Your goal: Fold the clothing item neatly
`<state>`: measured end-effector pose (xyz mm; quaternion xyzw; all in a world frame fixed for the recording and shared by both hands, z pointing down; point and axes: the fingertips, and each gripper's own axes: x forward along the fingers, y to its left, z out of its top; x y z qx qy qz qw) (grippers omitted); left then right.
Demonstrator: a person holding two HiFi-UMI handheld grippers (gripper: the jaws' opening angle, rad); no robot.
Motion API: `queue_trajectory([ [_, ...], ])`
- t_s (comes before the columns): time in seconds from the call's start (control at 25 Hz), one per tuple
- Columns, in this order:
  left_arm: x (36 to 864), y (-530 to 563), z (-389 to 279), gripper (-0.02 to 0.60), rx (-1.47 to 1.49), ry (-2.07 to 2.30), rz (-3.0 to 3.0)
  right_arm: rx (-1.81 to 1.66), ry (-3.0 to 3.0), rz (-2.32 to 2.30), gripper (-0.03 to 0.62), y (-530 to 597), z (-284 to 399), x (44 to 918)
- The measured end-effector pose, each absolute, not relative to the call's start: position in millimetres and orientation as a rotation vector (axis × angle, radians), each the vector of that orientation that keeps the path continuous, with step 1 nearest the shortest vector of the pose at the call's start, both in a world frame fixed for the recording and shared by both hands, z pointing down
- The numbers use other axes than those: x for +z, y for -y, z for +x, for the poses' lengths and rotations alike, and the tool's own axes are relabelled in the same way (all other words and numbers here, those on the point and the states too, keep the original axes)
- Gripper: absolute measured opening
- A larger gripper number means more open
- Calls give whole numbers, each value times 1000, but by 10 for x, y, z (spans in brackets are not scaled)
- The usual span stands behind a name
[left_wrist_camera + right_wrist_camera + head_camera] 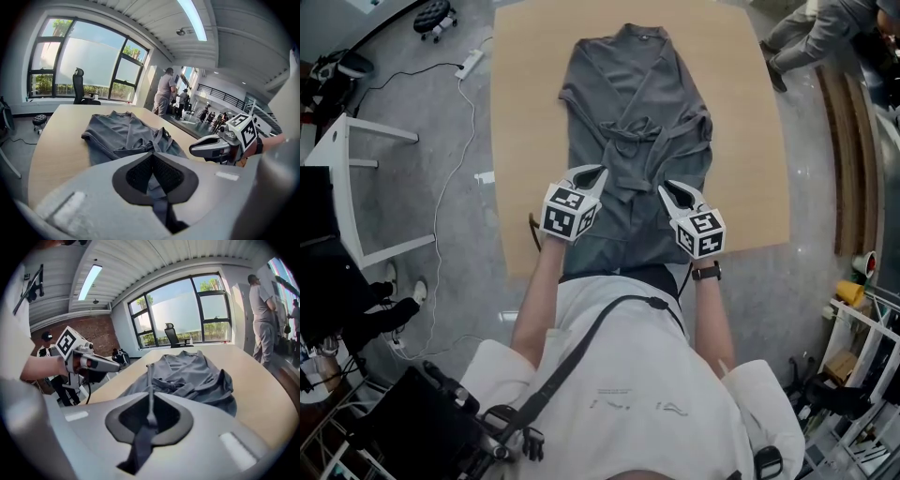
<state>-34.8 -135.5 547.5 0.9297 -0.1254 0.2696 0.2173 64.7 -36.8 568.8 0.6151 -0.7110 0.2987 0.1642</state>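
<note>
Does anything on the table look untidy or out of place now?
Yes. The grey garment does not lie flat on the table. Its sleeves and belt are bunched across the middle, and thick folds bulge on the side beyond the right gripper. Nothing looks spilled or damaged.

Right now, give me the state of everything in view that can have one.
Grey garment: spread on the table, sleeves drawn in over its front.
Left hand-held gripper: shut on the garment's near edge.
Right hand-held gripper: shut on the garment's near edge.
Ceiling light: on.
</note>
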Motion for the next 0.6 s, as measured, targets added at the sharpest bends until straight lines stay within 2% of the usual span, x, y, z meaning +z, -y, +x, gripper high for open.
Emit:
queue_trajectory([
  [0.04, 5448, 1281, -363, 5, 743, 335, 2582, 851, 2045, 1772, 7, 369, 576, 5623],
  [0.08, 5426, 1211, -380, 5, 743, 324, 2592, 861, 2064, 1790, 2, 372, 497, 5562],
  [0.28, 5316, 875, -400, 5, 736, 295, 2652, 814, 2137, 1816, 5, 266, 180, 5362],
  [0.6, 5222, 156, -527, 5, 734, 371, 2665, 784, 2211, 1815, 5, -359, 66, 5274],
])
